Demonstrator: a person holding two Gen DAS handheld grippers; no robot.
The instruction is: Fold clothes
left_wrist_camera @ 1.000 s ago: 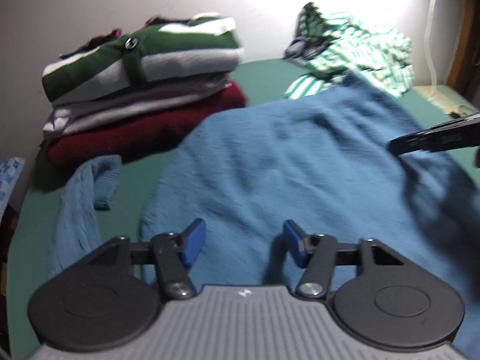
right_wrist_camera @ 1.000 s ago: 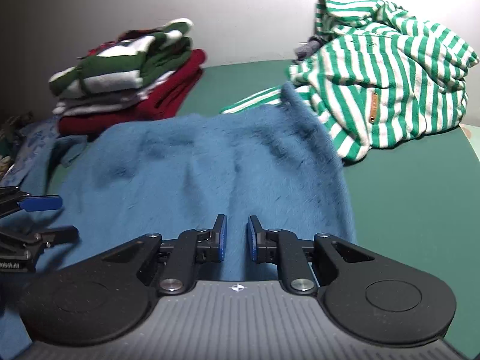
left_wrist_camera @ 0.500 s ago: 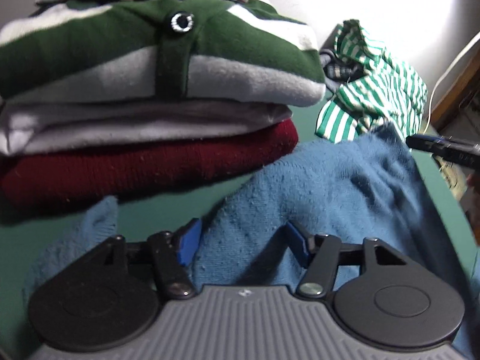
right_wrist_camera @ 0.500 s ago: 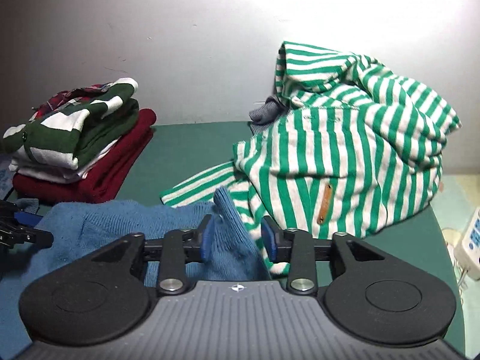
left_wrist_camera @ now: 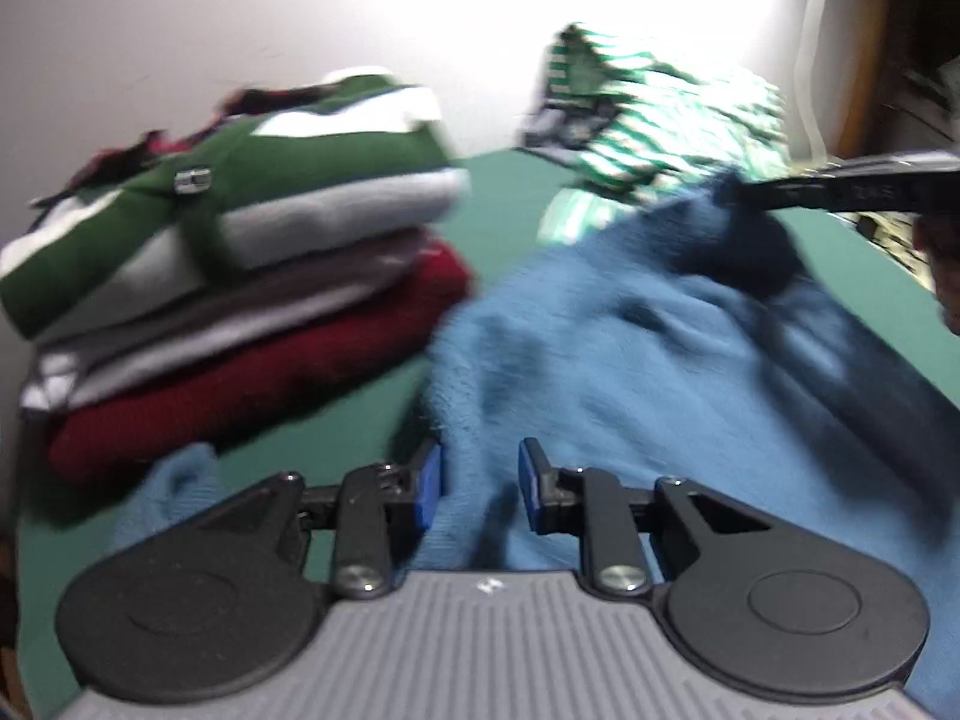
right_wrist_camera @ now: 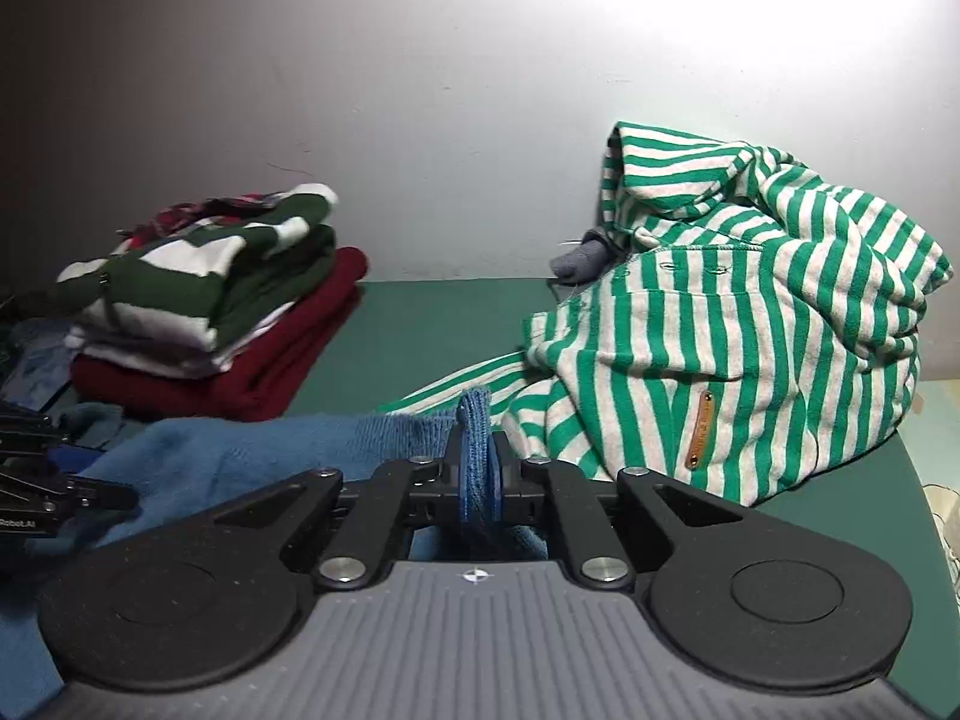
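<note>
My right gripper [right_wrist_camera: 477, 471] is clamped on a ridge of the blue sweater [left_wrist_camera: 630, 360]; the knit stands pinched between the blue pads in the right wrist view, with the jaws drawn close around it. My left gripper [left_wrist_camera: 477, 480] has its jaws parted with blue cloth lying in the gap, and the pads do not appear to press it; the left wrist view is motion-blurred, so I rate that reading as probable only. The sweater lies spread over the green table [right_wrist_camera: 432, 312], filling the 3 to 6 o'clock part of the left view, with one loose piece trailing at 7 o'clock; it is rumpled and no finished fold shows. At 10 o'clock in both views stands a stack of folded garments [right_wrist_camera: 204, 312], a green and white top over pale layers over a dark red one, edges roughly squared. At 2 o'clock in the right view a striped hoodie [right_wrist_camera: 744, 336] sits in an unfolded heap against the wall, a small grey item [right_wrist_camera: 579, 258] tucked behind it. Judgement: part of the job stands complete in the stack; the sweater is in hand, and the hoodie and grey item remain. How many folds the sweater already carries I cannot determine.
</note>
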